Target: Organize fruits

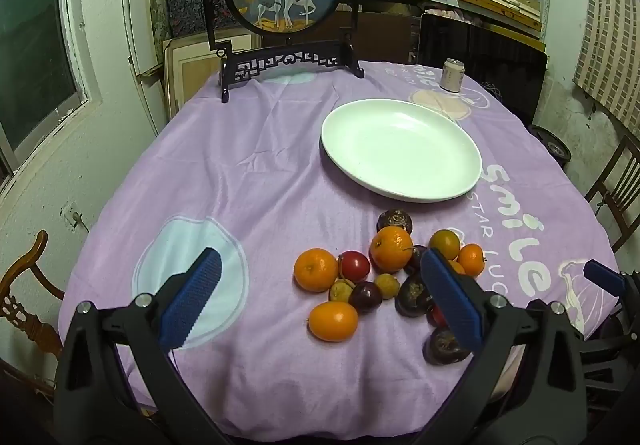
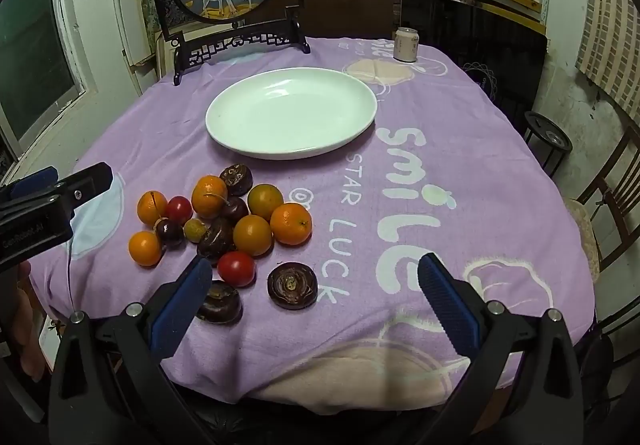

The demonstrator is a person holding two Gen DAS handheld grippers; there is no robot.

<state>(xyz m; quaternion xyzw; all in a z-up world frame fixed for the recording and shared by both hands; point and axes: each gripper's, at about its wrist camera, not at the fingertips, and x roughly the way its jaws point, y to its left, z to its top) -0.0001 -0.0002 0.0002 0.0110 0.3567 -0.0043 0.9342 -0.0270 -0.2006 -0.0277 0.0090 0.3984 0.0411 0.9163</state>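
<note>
A pile of fruit lies on the purple cloth: several oranges, red tomatoes, small dark plums and brown water chestnuts. An empty white plate stands beyond the pile; it also shows in the right wrist view. My left gripper is open and empty, low over the near side of the pile. My right gripper is open and empty, with a brown chestnut between its fingers' line of sight. The right gripper's blue tip shows at the left view's right edge.
A framed deer screen stands at the table's back. A white can stands back right. Wooden chairs flank the table. Shelves with boxes fill the wall behind.
</note>
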